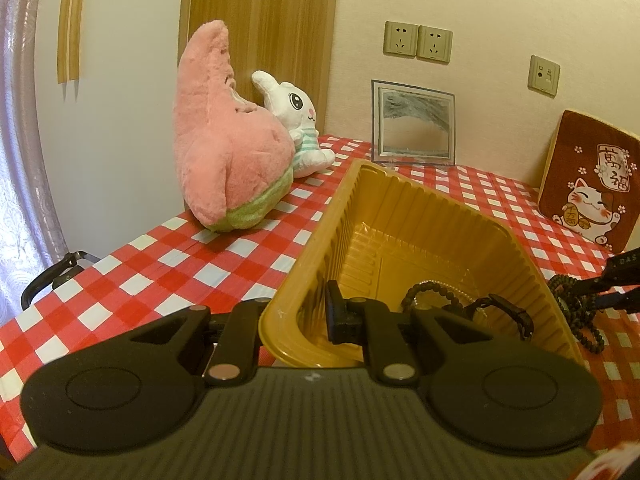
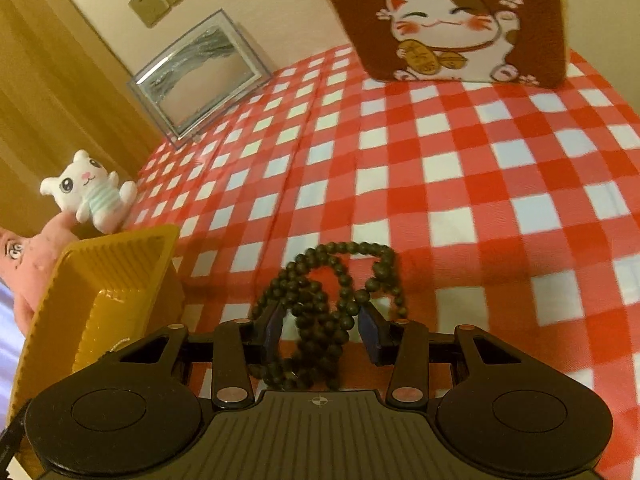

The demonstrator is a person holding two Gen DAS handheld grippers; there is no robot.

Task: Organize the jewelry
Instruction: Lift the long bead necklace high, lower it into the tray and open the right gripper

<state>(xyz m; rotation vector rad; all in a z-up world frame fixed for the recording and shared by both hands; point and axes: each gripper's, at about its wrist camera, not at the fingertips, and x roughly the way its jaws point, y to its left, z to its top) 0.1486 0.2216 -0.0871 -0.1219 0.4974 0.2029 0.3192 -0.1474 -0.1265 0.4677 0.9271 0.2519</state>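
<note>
Left tongs (image 1: pixel 320 312) clamped on near wall of yellow tray (image 1: pixel 404 216). Right tongs (image 2: pixel 324 330) apart, straddling dark bead necklace (image 2: pixel 336 280) heaped on checked counter (image 2: pixel 460 184), beside tray.

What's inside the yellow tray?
The yellow tray holds a dark bead bracelet, a pale thin chain and a black watch. The left gripper, its jaws clamped on the tray's wall, hides the near corner.
</note>
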